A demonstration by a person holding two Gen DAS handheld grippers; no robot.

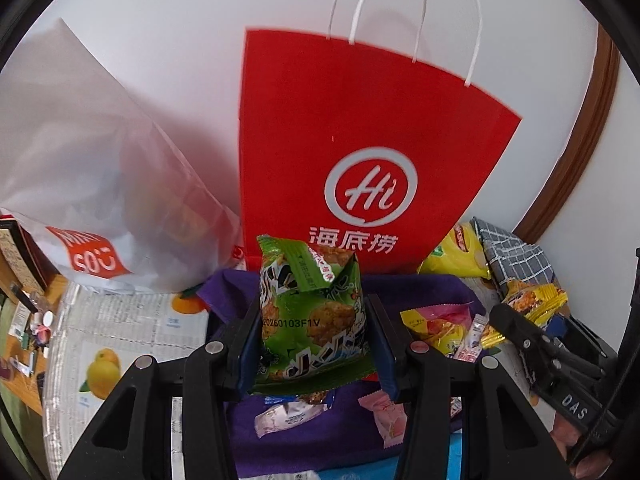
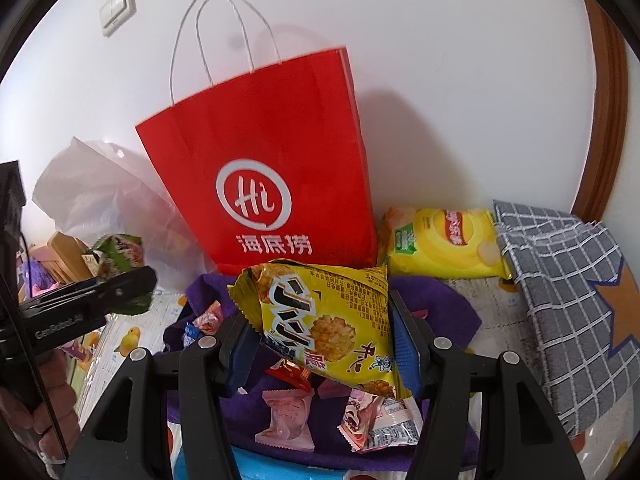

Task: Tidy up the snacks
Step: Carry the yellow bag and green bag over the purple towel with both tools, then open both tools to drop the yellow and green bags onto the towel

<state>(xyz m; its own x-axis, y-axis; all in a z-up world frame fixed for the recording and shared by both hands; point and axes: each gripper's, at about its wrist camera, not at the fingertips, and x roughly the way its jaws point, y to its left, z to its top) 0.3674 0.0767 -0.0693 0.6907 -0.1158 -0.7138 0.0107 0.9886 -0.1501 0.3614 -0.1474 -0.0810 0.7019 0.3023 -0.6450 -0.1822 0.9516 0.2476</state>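
White wall (image 2: pixel 440 80), light switch (image 2: pixel 117 9), brown wooden frame (image 2: pixel 608 120) right.

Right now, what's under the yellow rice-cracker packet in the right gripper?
Below the yellow rice-cracker packet lies a purple cloth with small pink-wrapped snacks and a red sachet. Whatever sits directly beneath the packet is covered.

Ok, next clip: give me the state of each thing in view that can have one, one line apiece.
left gripper: shut on the green snack packet, held off the surface.
right gripper: shut on the yellow snack packet, held tilted.
red paper bag: upright against the wall, handles up.
white plastic bag: slumped beside the red bag.
yellow chip bag: lying flat, sealed.
pink candies: loose on the purple cloth.
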